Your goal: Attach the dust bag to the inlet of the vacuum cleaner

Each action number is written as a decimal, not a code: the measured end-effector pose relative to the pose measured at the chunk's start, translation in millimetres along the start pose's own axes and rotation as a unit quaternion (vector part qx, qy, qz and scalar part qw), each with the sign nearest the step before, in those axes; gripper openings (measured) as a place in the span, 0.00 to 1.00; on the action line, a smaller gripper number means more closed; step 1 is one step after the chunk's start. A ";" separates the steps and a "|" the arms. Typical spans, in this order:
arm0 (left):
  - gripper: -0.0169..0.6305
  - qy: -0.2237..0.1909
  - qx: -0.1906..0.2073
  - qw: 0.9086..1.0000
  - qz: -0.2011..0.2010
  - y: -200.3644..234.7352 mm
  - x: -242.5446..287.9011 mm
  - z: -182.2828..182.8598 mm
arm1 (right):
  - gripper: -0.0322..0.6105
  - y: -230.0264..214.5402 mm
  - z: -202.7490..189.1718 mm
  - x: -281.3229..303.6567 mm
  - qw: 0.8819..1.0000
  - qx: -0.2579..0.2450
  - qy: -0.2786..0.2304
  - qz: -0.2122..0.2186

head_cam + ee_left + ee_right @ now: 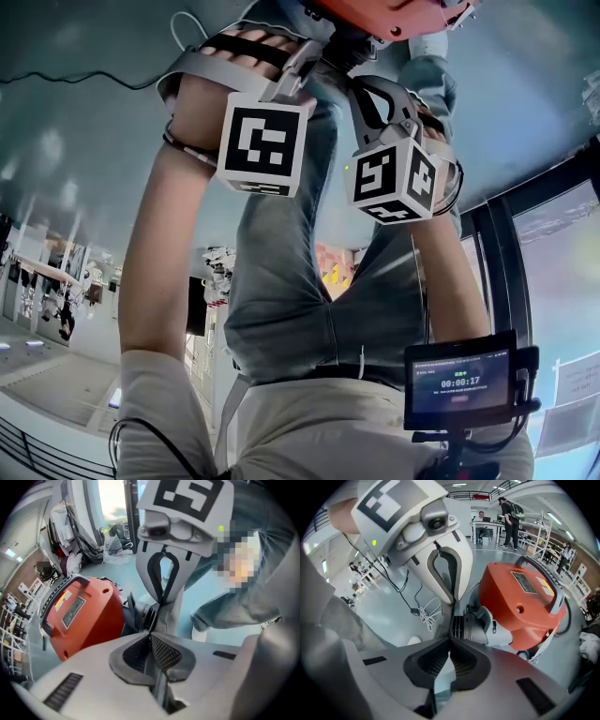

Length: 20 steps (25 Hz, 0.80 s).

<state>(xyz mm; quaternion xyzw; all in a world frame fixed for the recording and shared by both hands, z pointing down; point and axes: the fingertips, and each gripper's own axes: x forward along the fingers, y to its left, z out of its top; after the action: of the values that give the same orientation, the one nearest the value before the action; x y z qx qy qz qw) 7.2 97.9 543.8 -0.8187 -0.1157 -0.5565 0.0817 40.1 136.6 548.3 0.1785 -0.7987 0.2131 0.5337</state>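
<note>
both jaws closed: left gripper (151, 637) and right gripper (450, 639) each seem to nip the grey dust bag (174, 611) stretched between their tips, beside the black inlet (143, 616) on the orange vacuum cleaner (79, 616) near side; likely light, limp, slippery, so hold the mouth hem.

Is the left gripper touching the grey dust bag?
Touching. The right gripper view shows the left gripper with its tips pinched shut on the edge of the grey dust bag.
</note>
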 end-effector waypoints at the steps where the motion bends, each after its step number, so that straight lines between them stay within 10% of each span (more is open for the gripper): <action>1: 0.05 -0.009 -0.012 1.000 0.003 -1.4 1.1 -0.3 | 0.07 -1.5 1.7 -3.2 1.000 0.000 0.002 0.000; 20: 0.04 -0.008 -0.007 0.998 0.062 26.2 2.4 3.1 | 0.07 -19.2 -2.4 -11.0 0.999 -0.015 -0.023 -0.036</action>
<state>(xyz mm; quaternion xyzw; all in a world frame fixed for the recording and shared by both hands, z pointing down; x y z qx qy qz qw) 18.2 73.8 544.8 -0.8292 -0.0616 -0.5447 0.1094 55.8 122.2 541.8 0.2043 -0.8066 0.1778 0.5253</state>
